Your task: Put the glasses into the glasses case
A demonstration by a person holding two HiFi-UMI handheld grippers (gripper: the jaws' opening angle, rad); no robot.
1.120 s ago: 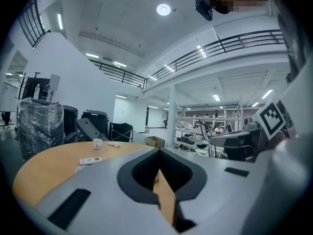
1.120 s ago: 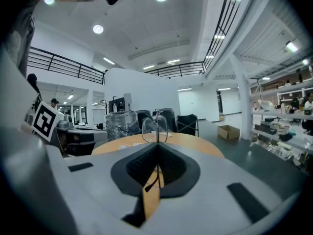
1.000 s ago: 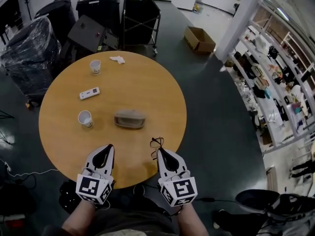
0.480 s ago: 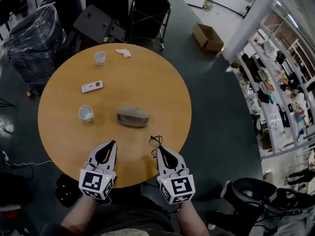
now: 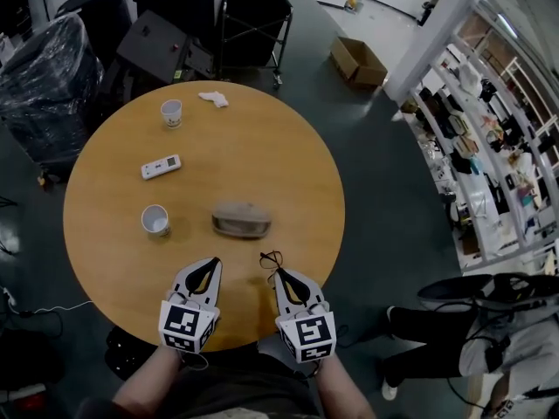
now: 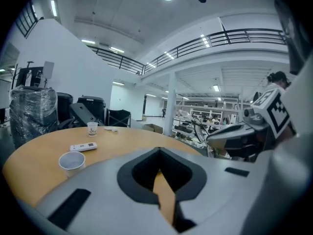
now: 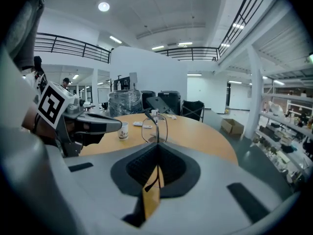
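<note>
While your right gripper (image 5: 279, 276) pinches the glasses (image 7: 155, 127) so thinly, they could twist loose; the glasses case (image 5: 241, 220) ahead looks closed, and your left gripper (image 5: 210, 265) is pressed together.

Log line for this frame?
right gripper: shut on glasses | left gripper: shut, empty | case: closed, on table

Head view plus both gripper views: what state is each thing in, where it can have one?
right gripper: jaws shut on the glasses.
left gripper: jaws together, nothing between them.
glasses: held up off the table, lens upright, not yet in the case.
glasses case: closed, lying flat.
near cup: upright, looks empty.
far cup: upright.
cardboard box: open at the top.
</note>
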